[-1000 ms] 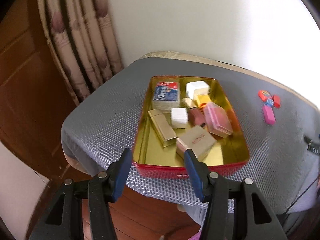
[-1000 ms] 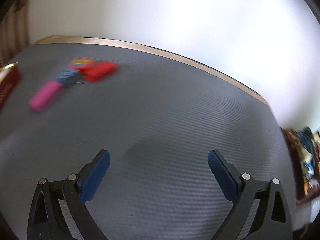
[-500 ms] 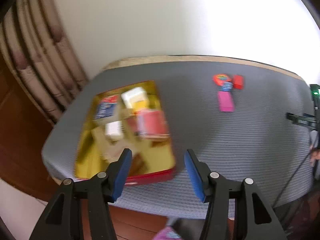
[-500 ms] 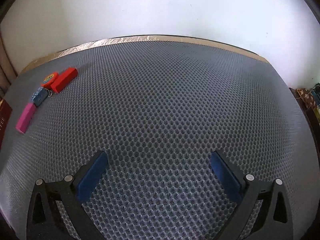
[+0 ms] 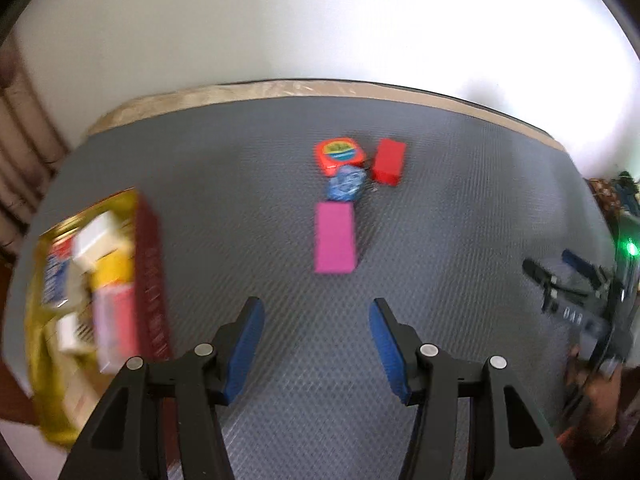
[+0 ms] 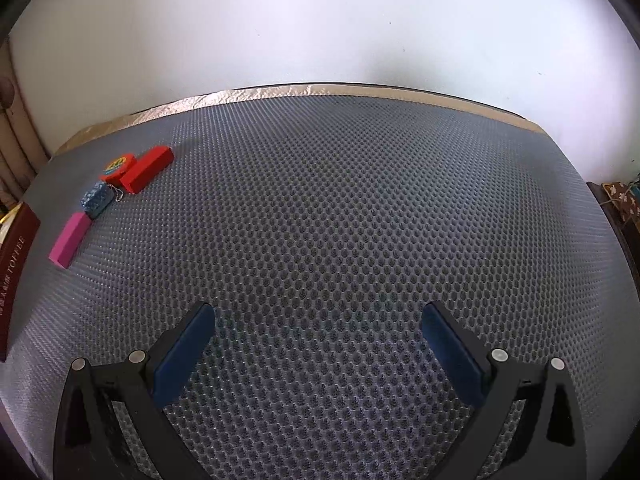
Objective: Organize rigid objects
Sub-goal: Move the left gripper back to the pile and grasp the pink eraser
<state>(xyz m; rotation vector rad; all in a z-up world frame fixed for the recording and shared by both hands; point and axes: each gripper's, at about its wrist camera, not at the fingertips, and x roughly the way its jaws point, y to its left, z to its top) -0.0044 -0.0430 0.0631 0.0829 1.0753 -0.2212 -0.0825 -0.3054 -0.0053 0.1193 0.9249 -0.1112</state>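
Observation:
A pink block (image 5: 334, 237) lies on the grey mesh mat, straight ahead of my left gripper (image 5: 316, 312), which is open with nothing between its fingers. Behind the block sit a blue patterned piece (image 5: 346, 184), an orange round-cornered disc (image 5: 338, 154) and a red block (image 5: 389, 160). At the left stands a red tin with a gold inside (image 5: 149, 264), blurred, holding several small boxes. In the right wrist view my right gripper (image 6: 318, 320) is open over bare mat; the pink block (image 6: 69, 239), blue piece (image 6: 96, 198), disc (image 6: 117, 167) and red block (image 6: 147, 169) lie far left.
The mat (image 6: 340, 220) runs to a tan back edge against a white wall. The tin's dark red side (image 6: 16, 256) shows at the left border of the right wrist view. My right gripper and a hand (image 5: 588, 320) appear at the right of the left wrist view. Curtain (image 5: 20, 136) hangs left.
The left gripper has swung right, from over the tin to facing the pink block; the tin slid to the left edge. The right wrist view shifted slightly; the small items stay far left.

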